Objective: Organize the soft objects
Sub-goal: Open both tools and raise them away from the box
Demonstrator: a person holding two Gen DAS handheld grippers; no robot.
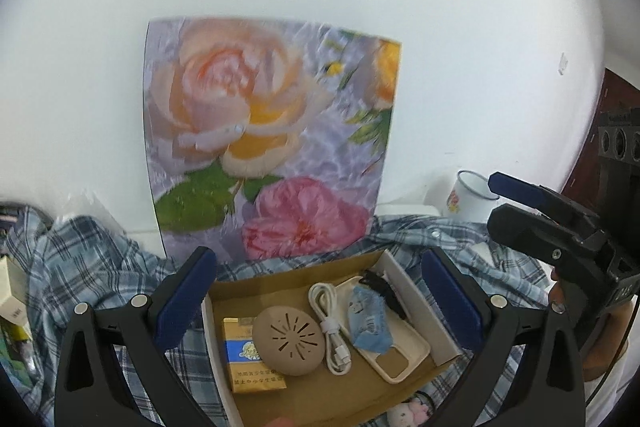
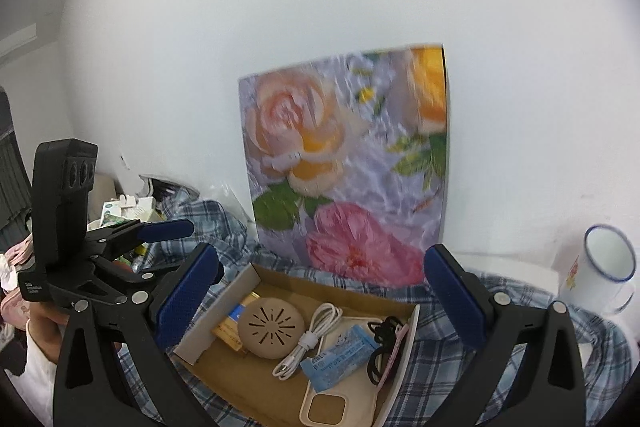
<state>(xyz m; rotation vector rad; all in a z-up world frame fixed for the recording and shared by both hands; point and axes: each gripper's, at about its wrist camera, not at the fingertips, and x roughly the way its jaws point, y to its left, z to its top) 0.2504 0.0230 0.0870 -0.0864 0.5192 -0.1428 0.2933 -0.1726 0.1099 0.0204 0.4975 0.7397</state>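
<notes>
A blue plaid shirt (image 1: 92, 267) lies rumpled over the table, also in the right wrist view (image 2: 532, 311). On it sits a cardboard box (image 1: 280, 277) holding a tan round case (image 1: 289, 341), a white cable (image 1: 330, 327), a blue tissue pack (image 1: 366, 323), a beige phone case (image 1: 400, 359) and a yellow carton (image 1: 250, 367). The box (image 2: 304, 277) also shows in the right wrist view. My left gripper (image 1: 318, 297) is open above the box. My right gripper (image 2: 322, 297) is open above it too. A small plush toy (image 1: 408, 413) peeks out below the box.
A flower-print board (image 1: 272, 139) leans on the white wall behind the box. A white enamel mug (image 2: 604, 267) stands at the right. Clutter of small packages (image 2: 128, 211) lies at the far left. The other gripper (image 1: 560, 223) shows at the right edge.
</notes>
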